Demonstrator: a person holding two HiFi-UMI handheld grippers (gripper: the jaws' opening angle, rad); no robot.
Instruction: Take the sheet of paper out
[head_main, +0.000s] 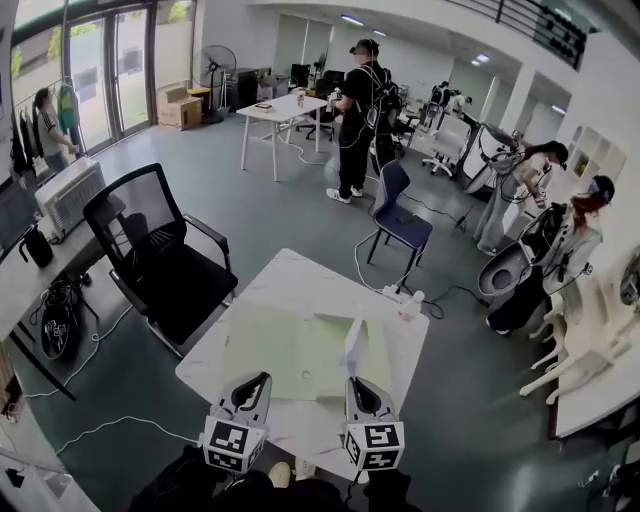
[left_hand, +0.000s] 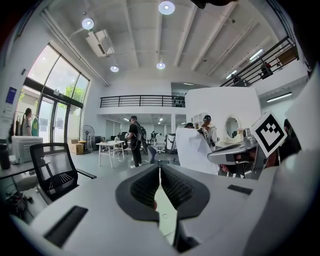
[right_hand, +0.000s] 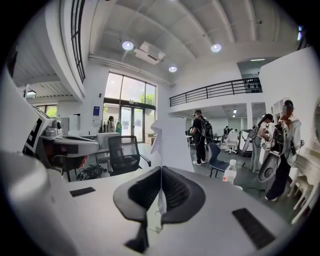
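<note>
Between the pads of my right claw (right_hand: 161, 167) sits the sheet of paper (right_hand: 172, 145), pinched along its lower edge: the jaws are pressed together on it with no gap showing at the tips. From that pinch the white sheet rises upright, filling the middle of the right gripper view, its top corner drooping to the left. Seen from the head view, the sheet of paper (head_main: 353, 345) stands just above my right claw (head_main: 355, 385) at lower centre, clear of the white table (head_main: 270, 290) beneath it. My left claw (left_hand: 160, 167) is pressed together too, tips meeting, and I can make out nothing caught between them; it does not touch the paper. In the left gripper view the sheet (left_hand: 195, 150) shows right of centre, near but apart from those jaws. In the head view the left claw (head_main: 258, 382) sits just left of the right one, both over the table's near edge. A pale green mat (head_main: 300, 350) lies flat on the table beyond both claws. At the table's far right edge stands a bottle (head_main: 410, 305), and a black office chair (head_main: 160, 250) stands to the left.
</note>
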